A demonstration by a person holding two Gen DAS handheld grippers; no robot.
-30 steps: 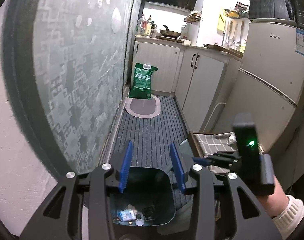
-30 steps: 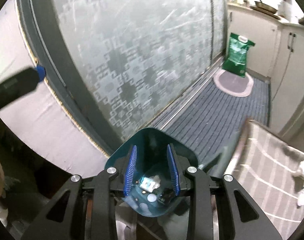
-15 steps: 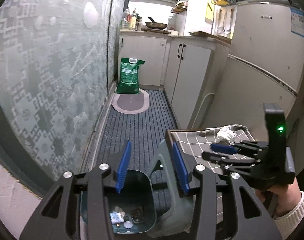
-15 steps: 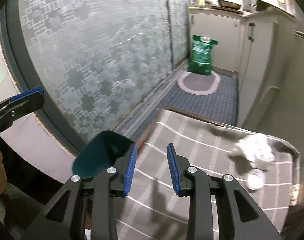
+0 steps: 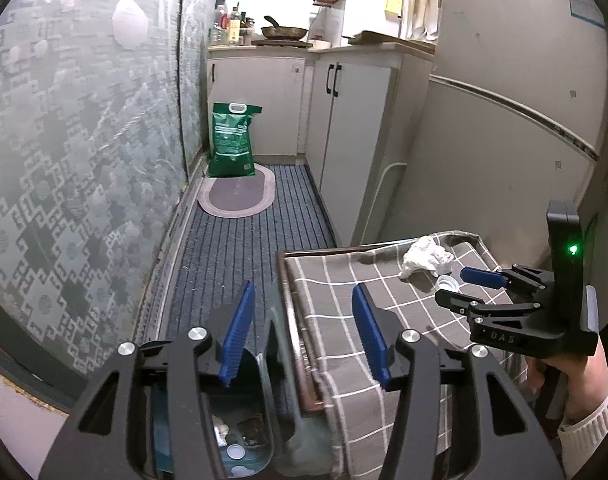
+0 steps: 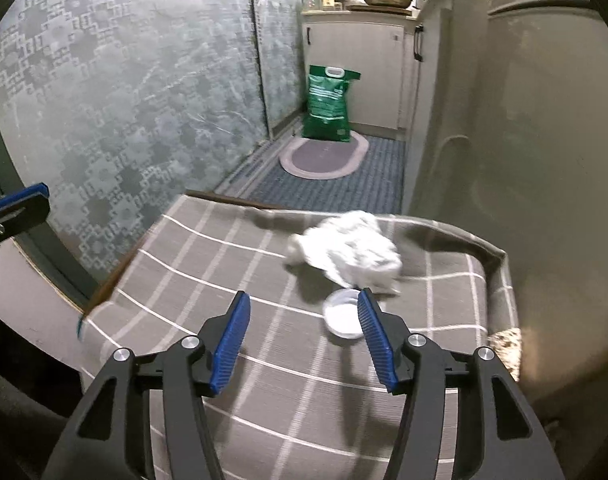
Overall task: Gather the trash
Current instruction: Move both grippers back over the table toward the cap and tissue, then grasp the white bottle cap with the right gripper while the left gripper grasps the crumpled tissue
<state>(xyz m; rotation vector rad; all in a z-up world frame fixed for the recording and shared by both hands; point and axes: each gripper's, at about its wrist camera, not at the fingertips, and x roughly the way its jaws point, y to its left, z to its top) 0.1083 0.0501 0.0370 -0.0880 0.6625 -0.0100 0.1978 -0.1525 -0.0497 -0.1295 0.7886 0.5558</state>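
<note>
On the checked cloth (image 5: pixel 344 292), in the left wrist view, the tissue (image 5: pixel 426 257) and the cap (image 5: pixel 448 281) lie close together at the far right end; your right gripper (image 5: pixel 464 286) reaches over them from the right, its hand (image 5: pixel 576 384) low at the frame's edge; your left gripper (image 5: pixel 299 340) hangs over the table's near left corner, jaws apart and just been opening, nothing between them; the bin (image 5: pixel 239 436) sits below it on the floor, already holding scraps.

In the right wrist view, the right gripper (image 6: pixel 301 340) tilts down at the cloth (image 6: pixel 207 264), jaws apart and just been opening, empty; the cap (image 6: pixel 342 318) lies just inside its right finger (image 6: pixel 374 336), the tissue (image 6: pixel 346 250) just beyond. Pick one target; for the cap, shift right until it sits midway between the fingers, come down to the cloth, then close on its rim without snagging fabric; keep the left gripper (image 6: pixel 19 204) clear, near the bin.
</note>
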